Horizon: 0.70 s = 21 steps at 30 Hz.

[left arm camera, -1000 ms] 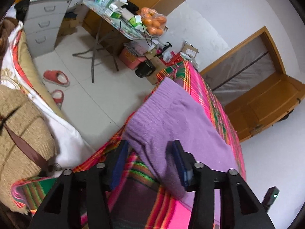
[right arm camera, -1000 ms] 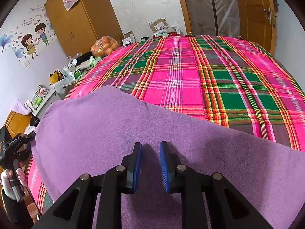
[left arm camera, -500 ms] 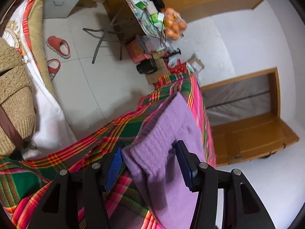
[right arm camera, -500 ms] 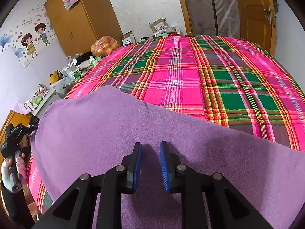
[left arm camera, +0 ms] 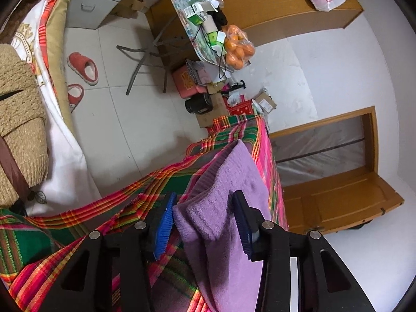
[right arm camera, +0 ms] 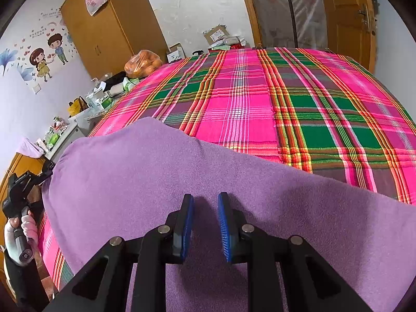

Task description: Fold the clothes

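Two grippers: both are working at one purple garment (right arm camera: pixel 145 182), which is lying on the plaid bedspread (right arm camera: pixel 299 98) along the near edge of the bed.
Change, left view: over the last second the camera is tilting further downward and closing on the cloth; the garment's near corner, formerly spread broad between the fingers, is now bunching into a thick doubled wad between them.
Change, right view: the framing is holding nearly constant across the same second; only the other handheld gripper, at the far left edge, is shifting slightly.
Meaning for the task: judged from the bunching, the left side is gathering a corner or hem for a fold, while the right side is acting as an anchor. How many folds are already in the garment cannot be told.
Left gripper (left arm camera: pixel 205 223): jaws are standing apart with the purple corner between them; the blue pads (left arm camera: pixel 163 228) are not yet pressing the cloth from both sides.
Right gripper (right arm camera: pixel 205 223): jaws are narrowly parted, hovering low over the flat middle of the garment; whether the tips are touching the fabric cannot be told, and no cloth is showing between them.
Left hand (right arm camera: pixel 22 230): it is wrapping the grip handle at the bed's left edge, beside the garment's end.
Left pose: it is pointing steeply down along the bed edge, toward the tiled floor (left arm camera: pixel 145 135).
Right pose: it is pointing forward across the bed, roughly level.
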### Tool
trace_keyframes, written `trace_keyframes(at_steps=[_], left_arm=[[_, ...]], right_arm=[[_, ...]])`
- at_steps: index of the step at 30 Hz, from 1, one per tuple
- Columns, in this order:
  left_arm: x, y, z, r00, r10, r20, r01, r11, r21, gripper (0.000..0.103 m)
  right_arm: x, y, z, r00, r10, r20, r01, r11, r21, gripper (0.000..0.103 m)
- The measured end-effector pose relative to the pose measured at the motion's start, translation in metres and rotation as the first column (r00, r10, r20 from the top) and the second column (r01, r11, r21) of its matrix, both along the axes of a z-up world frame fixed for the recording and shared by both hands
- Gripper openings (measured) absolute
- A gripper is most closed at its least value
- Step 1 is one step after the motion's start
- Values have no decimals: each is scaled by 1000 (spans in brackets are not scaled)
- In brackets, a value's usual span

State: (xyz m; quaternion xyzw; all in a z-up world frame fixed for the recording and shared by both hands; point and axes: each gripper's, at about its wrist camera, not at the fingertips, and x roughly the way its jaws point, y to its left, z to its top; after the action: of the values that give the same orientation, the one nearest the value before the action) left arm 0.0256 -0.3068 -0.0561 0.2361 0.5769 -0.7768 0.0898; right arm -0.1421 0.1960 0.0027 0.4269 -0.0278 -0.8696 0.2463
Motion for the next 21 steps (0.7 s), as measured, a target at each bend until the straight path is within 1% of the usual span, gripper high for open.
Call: trace_keyframes(at_steps=[4, 5, 9, 10, 17, 21], left_arm=[[-8, -2, 0, 1000, 4, 2, -4, 1000, 4, 45], [-9, -2, 1, 1000, 6, 2, -6, 1000, 1, 44], [-3, -1, 11, 999, 8, -42, -10, 999, -34, 26], [-3, 1, 16, 999, 1, -54, -4, 999, -47, 25], [0, 12, 46, 990, -54, -132, 36, 990, -133, 22], [-2, 24, 64, 983, -97, -154, 67, 980, -190, 21]], right_arm=[[0, 0, 0, 1000, 0, 1, 0, 1000, -2, 20], [0, 0, 1, 1000, 0, 1, 0, 1000, -3, 20], [1, 1, 0, 1000, -1, 3, 1, 1000, -8, 20], [1, 1, 0, 1000, -1, 3, 1, 1000, -7, 20], [0, 2, 0, 1000, -1, 2, 1, 1000, -7, 20], [1, 1, 0, 1000, -2, 2, 2, 1000, -8, 20]])
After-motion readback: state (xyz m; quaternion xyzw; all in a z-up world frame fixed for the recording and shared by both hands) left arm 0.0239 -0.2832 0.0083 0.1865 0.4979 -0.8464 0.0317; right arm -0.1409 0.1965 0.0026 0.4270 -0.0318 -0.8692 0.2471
